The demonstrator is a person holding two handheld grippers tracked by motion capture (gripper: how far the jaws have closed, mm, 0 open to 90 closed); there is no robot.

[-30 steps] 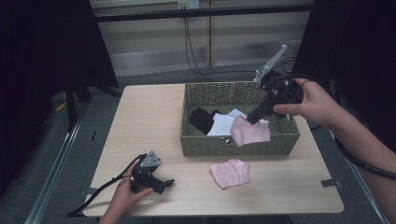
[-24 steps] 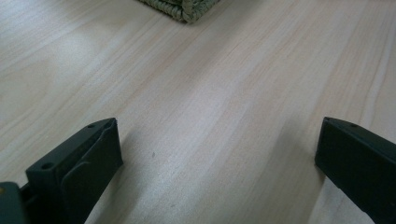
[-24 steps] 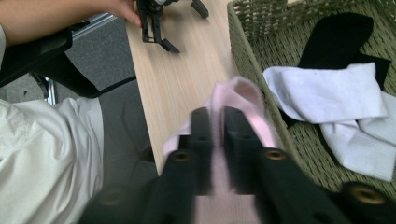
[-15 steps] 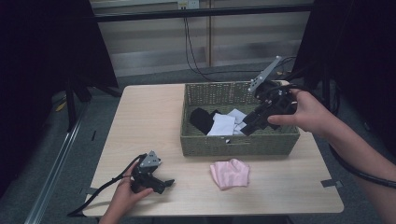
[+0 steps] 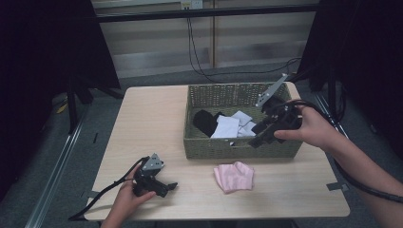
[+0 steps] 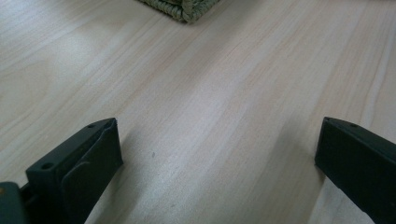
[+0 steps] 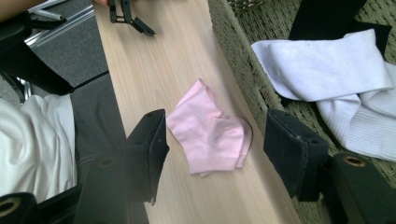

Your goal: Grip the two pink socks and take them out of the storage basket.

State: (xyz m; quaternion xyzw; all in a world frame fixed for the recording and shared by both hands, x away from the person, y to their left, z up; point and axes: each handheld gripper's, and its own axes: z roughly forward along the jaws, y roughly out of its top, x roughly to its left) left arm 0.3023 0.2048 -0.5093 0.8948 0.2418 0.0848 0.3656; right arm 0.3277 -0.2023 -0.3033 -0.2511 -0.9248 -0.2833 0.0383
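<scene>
The black sock (image 5: pixel 205 122) lies half hidden under white socks (image 5: pixel 231 125) in the basket (image 5: pixel 223 148), where the right tongs (image 5: pixel 256 139) hover wide and empty, angled down; the left tongs (image 5: pixel 167 188) rest wide on the worktop (image 5: pixel 142 123) near a pink sock (image 5: pixel 234 176).

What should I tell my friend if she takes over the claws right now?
Left claw: open, resting on the table near the front left edge, holding nothing.
Right claw: open, empty, held over the basket's front right part.
Pink sock: lying on the table just in front of the basket.
White socks and a black sock: in the basket.
Done: one pink sock is out. Left: probably the socks in the basket.
</scene>
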